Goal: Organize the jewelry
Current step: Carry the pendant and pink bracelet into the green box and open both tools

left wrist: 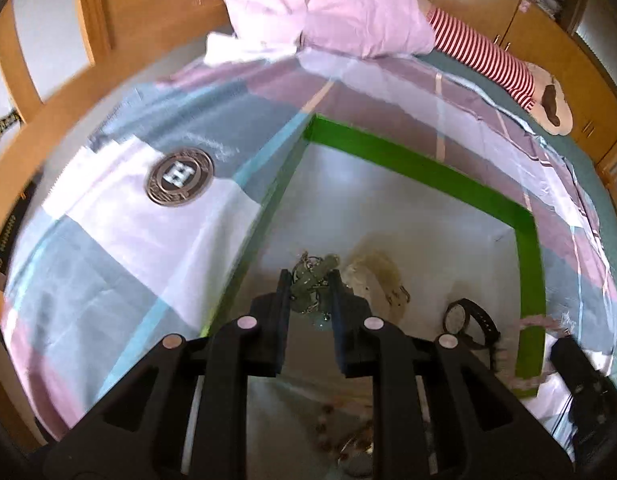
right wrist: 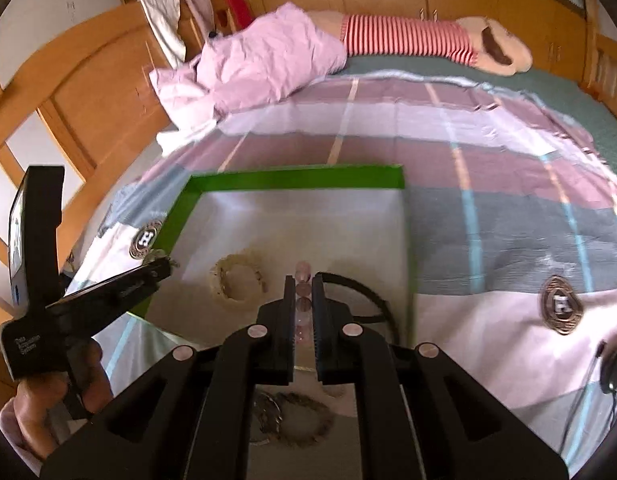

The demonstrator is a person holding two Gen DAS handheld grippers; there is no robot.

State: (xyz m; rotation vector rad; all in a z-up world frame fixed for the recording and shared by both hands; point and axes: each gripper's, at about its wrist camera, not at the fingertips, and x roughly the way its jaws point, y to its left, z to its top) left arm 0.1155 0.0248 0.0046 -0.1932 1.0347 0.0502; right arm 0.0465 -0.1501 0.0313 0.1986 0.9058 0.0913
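Left gripper (left wrist: 308,284) clamped on greenish chain tangle (left wrist: 310,280), right gripper (right wrist: 304,300) pinched on pink bead bracelet (right wrist: 303,280), both apparently lifted above green-rimmed tray (right wrist: 292,176); keep grips firm, carry apart, avoid snagging.

"H" on round bedsheet emblem (left wrist: 179,176), "Data Acquisition System" on left hand-held gripper (right wrist: 164,266)
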